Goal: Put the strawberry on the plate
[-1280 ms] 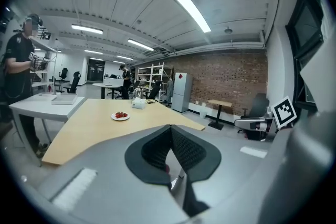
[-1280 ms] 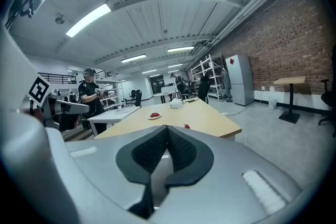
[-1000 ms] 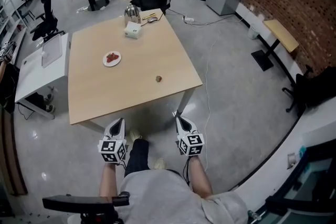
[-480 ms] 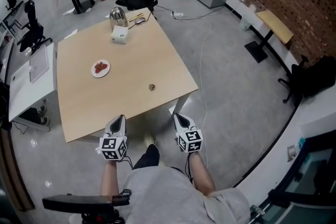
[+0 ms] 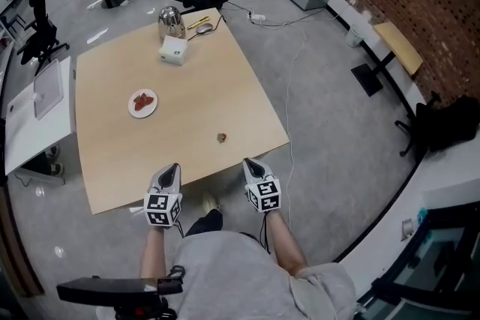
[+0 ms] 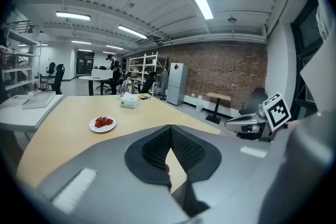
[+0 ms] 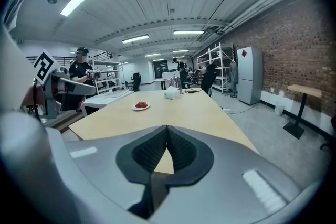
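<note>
At centre-left of the head view, table (image 5: pixel 187 86): light wood, square, turned at an angle, on a grey floor.
Left gripper (image 5: pixel 172 168): at lower centre, over the table's near edge; jaws pressed together at the tips, nothing between them.
Right gripper (image 5: pixel 246 162): just right of the left one, beside the table's near edge; jaws closed tip to tip, empty.
Kettle (image 5: pixel 170 22): metal, at the table's far corner, top of frame.
Tissue box (image 5: pixel 173 50): white, just below the kettle.
Plate (image 5: pixel 142 111): small, white, left of the table's middle, with red strawberries (image 5: pixel 142 99) on it.
Strawberry (image 5: pixel 222 137): alone on bare wood, lower right of the plate and well apart from it, near the table's near edge, above the right gripper.
</note>
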Action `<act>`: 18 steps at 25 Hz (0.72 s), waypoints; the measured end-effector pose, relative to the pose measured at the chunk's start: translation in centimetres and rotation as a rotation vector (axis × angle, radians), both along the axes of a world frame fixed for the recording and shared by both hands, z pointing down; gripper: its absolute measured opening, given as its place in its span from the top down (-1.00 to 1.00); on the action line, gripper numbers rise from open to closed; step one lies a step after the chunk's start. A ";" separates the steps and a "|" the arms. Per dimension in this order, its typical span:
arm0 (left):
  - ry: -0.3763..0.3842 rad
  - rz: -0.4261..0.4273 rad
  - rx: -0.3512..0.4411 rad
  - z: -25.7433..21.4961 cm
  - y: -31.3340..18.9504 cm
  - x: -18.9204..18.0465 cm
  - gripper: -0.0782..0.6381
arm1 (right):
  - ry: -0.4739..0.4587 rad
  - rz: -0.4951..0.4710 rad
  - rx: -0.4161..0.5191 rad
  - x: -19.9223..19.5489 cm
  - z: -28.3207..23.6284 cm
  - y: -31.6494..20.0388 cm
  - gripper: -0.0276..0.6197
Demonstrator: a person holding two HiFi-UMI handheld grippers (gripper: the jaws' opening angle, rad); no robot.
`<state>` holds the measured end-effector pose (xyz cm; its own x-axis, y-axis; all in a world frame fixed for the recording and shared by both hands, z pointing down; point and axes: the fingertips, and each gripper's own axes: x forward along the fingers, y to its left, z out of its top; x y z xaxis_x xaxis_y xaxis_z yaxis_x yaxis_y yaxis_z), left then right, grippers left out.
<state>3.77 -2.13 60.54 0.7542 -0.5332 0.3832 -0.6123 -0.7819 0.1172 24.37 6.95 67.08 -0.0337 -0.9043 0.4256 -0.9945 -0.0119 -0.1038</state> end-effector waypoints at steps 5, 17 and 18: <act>-0.002 -0.018 -0.028 1.1 -2.7 -0.3 0.73 | 0.007 -0.048 -0.056 -0.2 2.0 -4.2 0.80; -0.011 -0.074 -0.047 2.1 -7.4 -2.2 0.73 | -0.008 -0.097 -0.186 0.4 6.7 -10.4 0.56; -0.012 -0.080 -0.050 2.2 -7.6 -2.4 0.73 | -0.006 -0.104 -0.201 0.4 7.2 -10.8 0.54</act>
